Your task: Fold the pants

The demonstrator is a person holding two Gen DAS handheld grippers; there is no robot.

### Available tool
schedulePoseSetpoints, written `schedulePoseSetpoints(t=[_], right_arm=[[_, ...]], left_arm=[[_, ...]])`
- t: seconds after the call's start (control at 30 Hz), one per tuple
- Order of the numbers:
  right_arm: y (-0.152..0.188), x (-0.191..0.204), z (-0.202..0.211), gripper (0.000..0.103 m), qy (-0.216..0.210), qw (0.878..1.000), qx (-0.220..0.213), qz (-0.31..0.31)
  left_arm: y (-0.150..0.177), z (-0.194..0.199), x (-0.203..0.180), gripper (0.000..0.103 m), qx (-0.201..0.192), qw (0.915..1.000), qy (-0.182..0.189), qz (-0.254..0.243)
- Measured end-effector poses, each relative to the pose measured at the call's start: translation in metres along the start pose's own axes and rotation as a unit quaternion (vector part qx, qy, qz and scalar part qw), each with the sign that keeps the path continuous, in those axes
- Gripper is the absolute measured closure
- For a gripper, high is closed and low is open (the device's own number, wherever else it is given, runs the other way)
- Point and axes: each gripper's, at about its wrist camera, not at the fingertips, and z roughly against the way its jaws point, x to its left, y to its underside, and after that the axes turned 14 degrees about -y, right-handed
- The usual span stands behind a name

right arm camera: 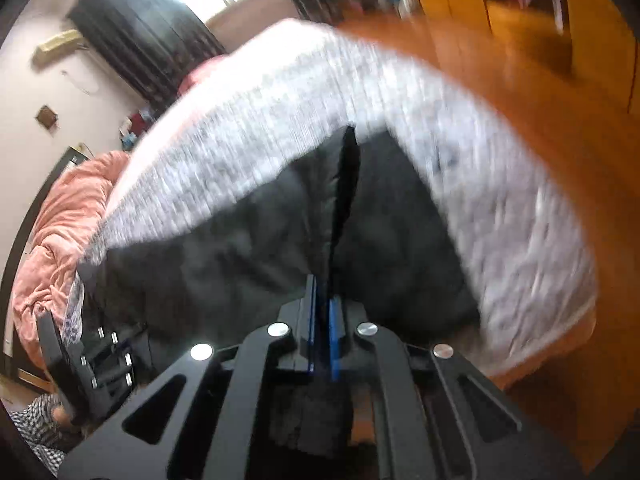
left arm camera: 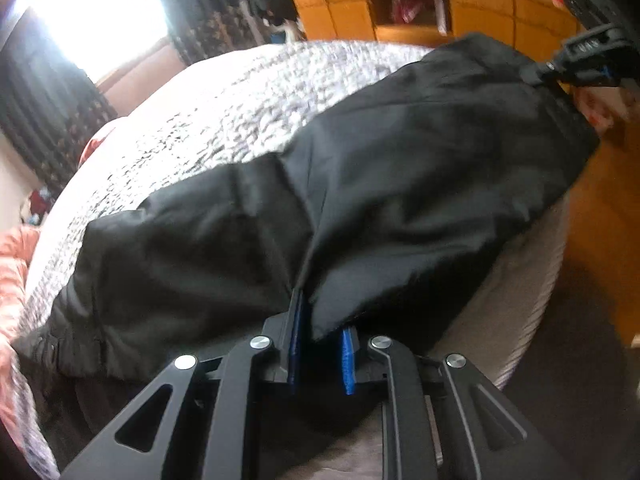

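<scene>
The left tongs (left arm camera: 320, 344), black linkage arms with blue pads, are drawn in narrow and pinch an edge of the black, smooth-woven pants (left arm camera: 360, 184); the cloth hangs down between the two pads and hides their tips. From that pinch the dark fabric runs up and away across the bed, a crease rising from the grip toward the middle of the garment, with one part spreading to the left and the larger part stretching to the upper right. At the far upper right corner of the cloth the right tongs (left arm camera: 560, 70) appear in the left wrist view, clamped on the pants' other edge. In the right wrist view the right tongs (right arm camera: 323, 320) are nearly closed, their blue pads pressed on a thin upright fold of the pants (right arm camera: 248, 248), which stands on edge straight ahead of the pads while the rest of the cloth sags to either side; this view is blurred. The pants lie over a white-and-grey fuzzy blanket (left arm camera: 224, 120) that covers the bed, with the near side of the cloth lifted off it by both grips. A crumpled salmon-pink quilt (right arm camera: 68, 216) is bunched at the bed's left side. Beyond the bed stand an orange wooden cabinet (left arm camera: 460, 16) with clothes piled on top, dark patterned curtains (left arm camera: 52, 112) and a bright window (left arm camera: 96, 12)
</scene>
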Motion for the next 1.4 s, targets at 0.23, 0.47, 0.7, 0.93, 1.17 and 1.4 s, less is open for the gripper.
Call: schedulePoseSetpoints(t=[0.23, 0.47, 0.7, 0.93, 1.17, 1.4], right_arm=[[-0.029, -0.022, -0.059, 0.098, 0.102, 0.993, 0.059, 0.007], [-0.013, -0.006, -0.065, 0.071, 0.218, 0.974, 0.053, 0.038], [0.010, 0.054, -0.062, 0.071, 0.065, 0.995, 0.058, 0.050], [0.048, 0.048, -0.134, 0.077, 0.068, 0.986, 0.151, 0.009], [0.045, 0.046, -0.154, 0.077, 0.107, 0.979, 0.171, 0.016], [0.044, 0.044, -0.159, 0.077, 0.119, 0.979, 0.163, 0.012]], left_arm=[[-0.019, -0.014, -0.024, 0.086, 0.011, 0.9973, -0.036, 0.064], [-0.016, -0.032, -0.043, 0.086, 0.026, 0.9980, -0.033, 0.046], [-0.017, -0.037, -0.031, 0.086, 0.029, 0.9978, -0.025, 0.053], [-0.014, -0.040, -0.025, 0.082, 0.032, 0.9977, -0.013, 0.057], [0.002, -0.012, 0.000, 0.071, 0.051, 0.9946, 0.055, 0.072], [0.046, -0.021, 0.114, 0.069, 0.116, 0.9552, 0.088, 0.258]])
